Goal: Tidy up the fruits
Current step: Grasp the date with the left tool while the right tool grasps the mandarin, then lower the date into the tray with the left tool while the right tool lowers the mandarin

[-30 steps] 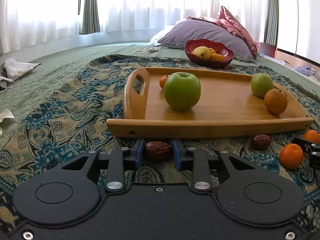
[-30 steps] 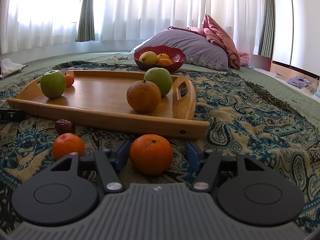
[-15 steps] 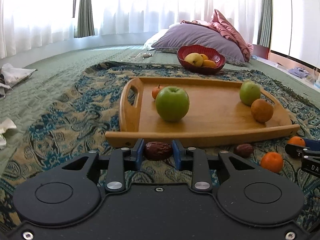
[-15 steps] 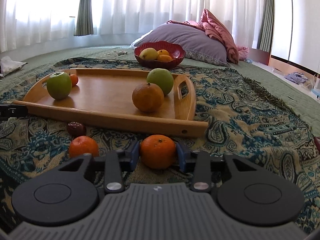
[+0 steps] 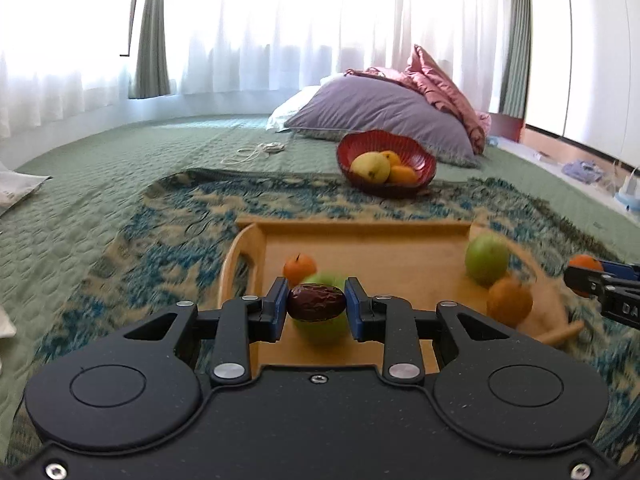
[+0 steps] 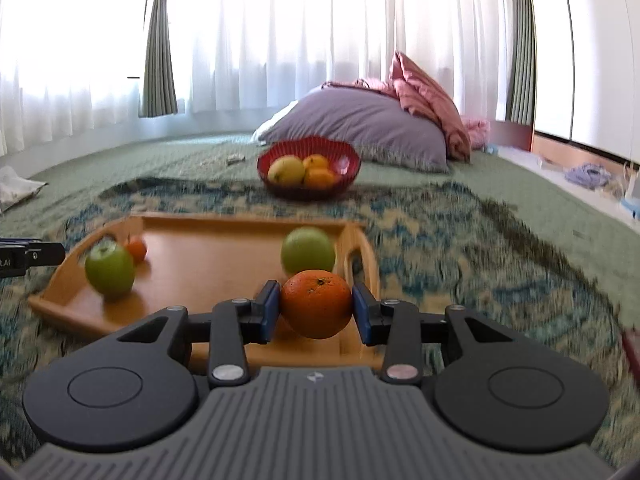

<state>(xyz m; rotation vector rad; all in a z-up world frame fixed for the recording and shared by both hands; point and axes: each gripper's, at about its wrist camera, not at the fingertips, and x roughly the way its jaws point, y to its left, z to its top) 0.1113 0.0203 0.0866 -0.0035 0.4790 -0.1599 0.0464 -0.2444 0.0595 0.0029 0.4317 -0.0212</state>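
My left gripper [image 5: 317, 307] is shut on a wrinkled brown date [image 5: 316, 300] and holds it in the air over the near edge of the wooden tray [image 5: 384, 256]. My right gripper [image 6: 316, 307] is shut on an orange [image 6: 316, 300], lifted above the tray's right handle [image 6: 360, 248]. On the tray lie two green apples [image 6: 109, 270] [image 6: 308, 250], a small tangerine [image 6: 137, 249] and a larger orange [image 5: 509, 300]. Behind the tray, a red bowl [image 6: 344, 164] holds a yellow fruit and oranges.
The tray sits on a blue patterned rug [image 6: 460, 248] over a green quilted cover [image 5: 100, 168]. Purple and pink pillows [image 5: 384, 108] lie behind the bowl. A white cord [image 5: 260, 148] and papers [image 5: 16, 192] lie far left; small items [image 6: 588, 172] far right.
My right gripper closed on the orange. Both grippers then rose off the rug with their fruit, so the tray now appears lower and is seen from above.
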